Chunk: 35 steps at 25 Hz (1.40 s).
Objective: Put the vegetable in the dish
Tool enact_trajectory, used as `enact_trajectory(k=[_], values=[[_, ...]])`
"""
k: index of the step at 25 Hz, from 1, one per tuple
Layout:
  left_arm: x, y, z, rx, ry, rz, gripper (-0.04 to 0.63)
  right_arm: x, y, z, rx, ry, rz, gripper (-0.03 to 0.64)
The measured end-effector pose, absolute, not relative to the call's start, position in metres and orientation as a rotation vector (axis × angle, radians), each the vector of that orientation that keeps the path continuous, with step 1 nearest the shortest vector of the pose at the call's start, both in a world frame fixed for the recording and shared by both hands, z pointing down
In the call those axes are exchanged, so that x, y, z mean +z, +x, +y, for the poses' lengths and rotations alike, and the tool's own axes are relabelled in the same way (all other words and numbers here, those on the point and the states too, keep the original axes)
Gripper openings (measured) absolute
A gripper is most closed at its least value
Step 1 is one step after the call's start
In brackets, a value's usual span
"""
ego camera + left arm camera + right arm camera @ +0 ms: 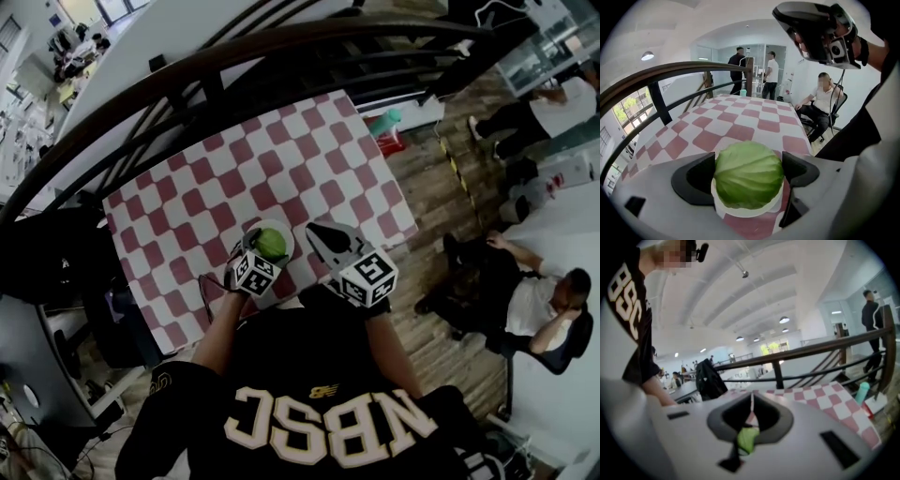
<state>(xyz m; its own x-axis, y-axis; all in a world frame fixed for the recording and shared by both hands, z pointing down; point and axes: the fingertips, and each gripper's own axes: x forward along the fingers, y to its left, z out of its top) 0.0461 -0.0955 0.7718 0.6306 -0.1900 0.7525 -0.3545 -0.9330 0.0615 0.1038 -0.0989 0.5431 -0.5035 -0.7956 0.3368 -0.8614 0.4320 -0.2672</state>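
Cabbage (749, 174) clamped in the left gripper (748, 171), resting in the dish (740, 212).
The jaws press on both sides of the green head, which sits in the white dish on the checked tablecloth (740, 117). Just beside it, the right gripper (751, 405) hangs with its jaws pressed together.

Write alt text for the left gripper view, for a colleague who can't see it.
The left gripper clamps a green cabbage over a white dish on a red-and-white checked tablecloth. The right gripper hangs at upper right, with people beyond the table.
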Motion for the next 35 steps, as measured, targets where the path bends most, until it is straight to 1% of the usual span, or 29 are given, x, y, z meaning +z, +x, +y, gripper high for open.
enact_trajectory(k=[7, 11, 13, 16, 22, 27, 32, 34, 35], values=[[0.794, 0.042, -0.095, 1.224, 2.601, -0.544, 0.462, 0.541, 0.101, -0.102, 0.629, 1.468, -2.538, 0.028], [0.805, 0.048, -0.110, 1.119, 2.503, -0.601, 0.463, 0.544, 0.104, -0.112, 0.630, 1.466, -2.559, 0.028], [0.809, 0.046, -0.109, 1.125, 2.453, -0.612, 0.463, 0.547, 0.098, -0.111, 0.664, 1.455, -2.575, 0.028], [0.796, 0.042, -0.106, 1.154, 2.441, -0.573, 0.465, 0.547, 0.088, -0.113, 0.685, 1.427, -2.598, 0.028], [0.721, 0.040, -0.144, 0.869, 2.552, -0.699, 0.465, 0.540, 0.089, -0.131, 0.674, 1.452, -2.624, 0.028], [0.627, 0.018, -0.191, 0.551, 2.633, -0.917, 0.463, 0.530, 0.081, -0.149, 0.636, 1.443, -2.664, 0.028], [0.526, 0.001, -0.228, 0.213, 2.680, -1.051, 0.459, 0.495, 0.078, -0.171, 0.554, 1.488, -2.711, 0.028], [0.486, -0.002, -0.235, 0.107, 2.722, -1.088, 0.440, 0.477, 0.081, -0.179, 0.498, 1.553, -2.696, 0.028], [0.468, -0.003, -0.237, 0.066, 2.747, -1.110, 0.415, 0.468, 0.084, -0.183, 0.469, 1.595, -2.680, 0.028]])
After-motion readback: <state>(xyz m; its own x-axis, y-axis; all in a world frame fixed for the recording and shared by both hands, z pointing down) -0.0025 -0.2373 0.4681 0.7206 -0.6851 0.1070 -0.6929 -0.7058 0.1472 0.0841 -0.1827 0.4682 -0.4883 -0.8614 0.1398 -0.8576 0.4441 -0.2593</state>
